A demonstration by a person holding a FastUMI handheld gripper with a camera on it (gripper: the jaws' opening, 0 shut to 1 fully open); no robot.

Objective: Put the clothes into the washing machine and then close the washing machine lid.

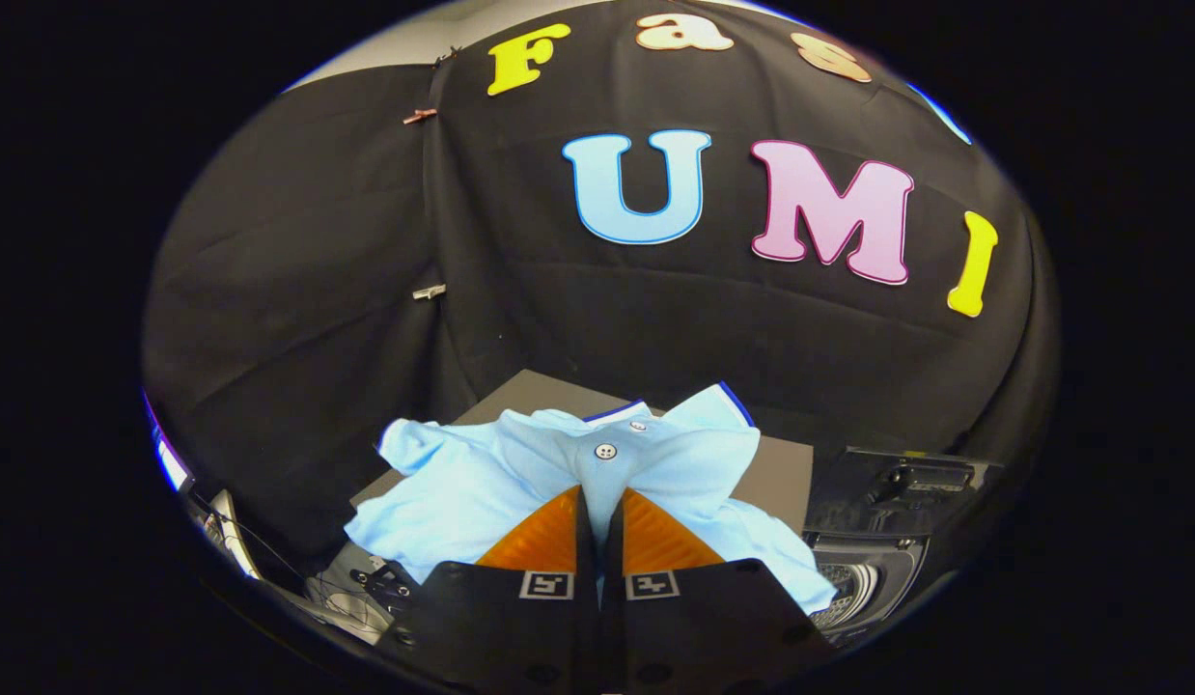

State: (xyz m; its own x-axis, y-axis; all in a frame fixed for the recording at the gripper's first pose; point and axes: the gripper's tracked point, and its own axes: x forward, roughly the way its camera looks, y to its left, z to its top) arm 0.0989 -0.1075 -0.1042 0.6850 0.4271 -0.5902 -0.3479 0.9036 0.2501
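I see the gripper [598, 507] with its fingers nearly closed, pinching the pale blue button-front polo shirt [520, 473] just below the white button [605, 451]. The shirt hangs over a grey flat platform [781, 473]. Beside it, apparently, stands the dark top-loading washing machine [868, 569], lid raised.

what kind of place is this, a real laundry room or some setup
Likely a staged recording booth, not a real laundry room: black cloth wall all around, a light blue polo shirt pinched in the gripper, and a small washing machine open beside the shirt.
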